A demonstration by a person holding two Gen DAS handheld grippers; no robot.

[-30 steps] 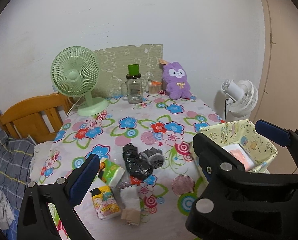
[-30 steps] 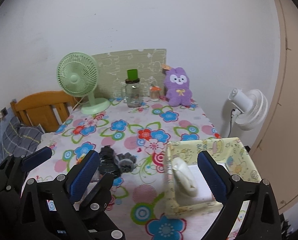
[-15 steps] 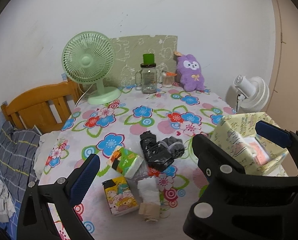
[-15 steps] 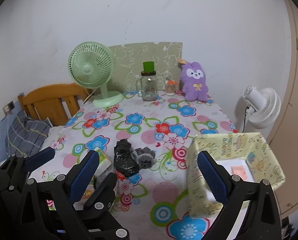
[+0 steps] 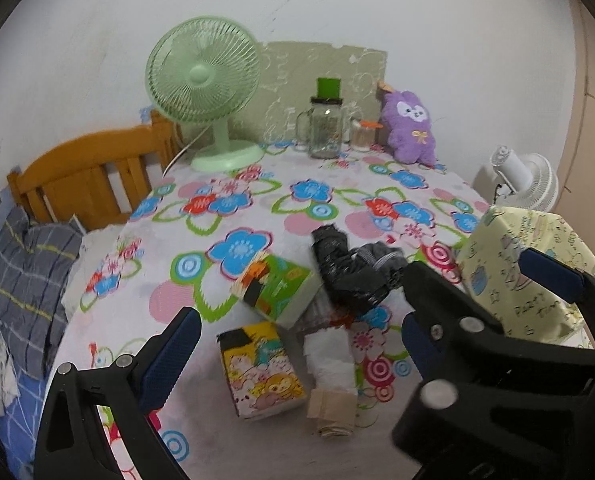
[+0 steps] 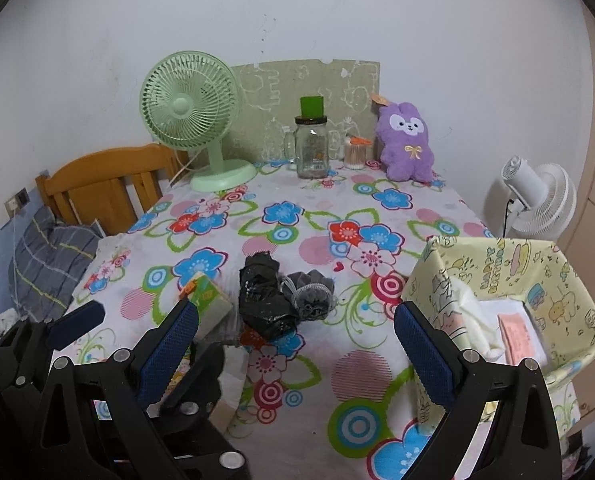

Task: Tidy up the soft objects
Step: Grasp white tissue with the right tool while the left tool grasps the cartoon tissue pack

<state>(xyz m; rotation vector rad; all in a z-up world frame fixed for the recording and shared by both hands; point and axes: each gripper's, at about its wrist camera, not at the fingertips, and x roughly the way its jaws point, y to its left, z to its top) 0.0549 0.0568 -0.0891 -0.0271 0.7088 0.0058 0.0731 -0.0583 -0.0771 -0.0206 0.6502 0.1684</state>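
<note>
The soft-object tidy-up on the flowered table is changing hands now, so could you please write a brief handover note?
Left gripper: open, empty, above the near pile.
Right gripper: open, empty, beside the yellow patterned paper box.
Box, at the table's right edge: already holds a white tissue pack with a pink label and some white soft material.
Left on the flowered tablecloth: green tissue pack, yellow cartoon tissue pack, white rolled cloth, beige roll, crumpled black plastic bag, grey mesh scrunchie.
The purple plush bunny sits at the far edge, untouched.
</note>
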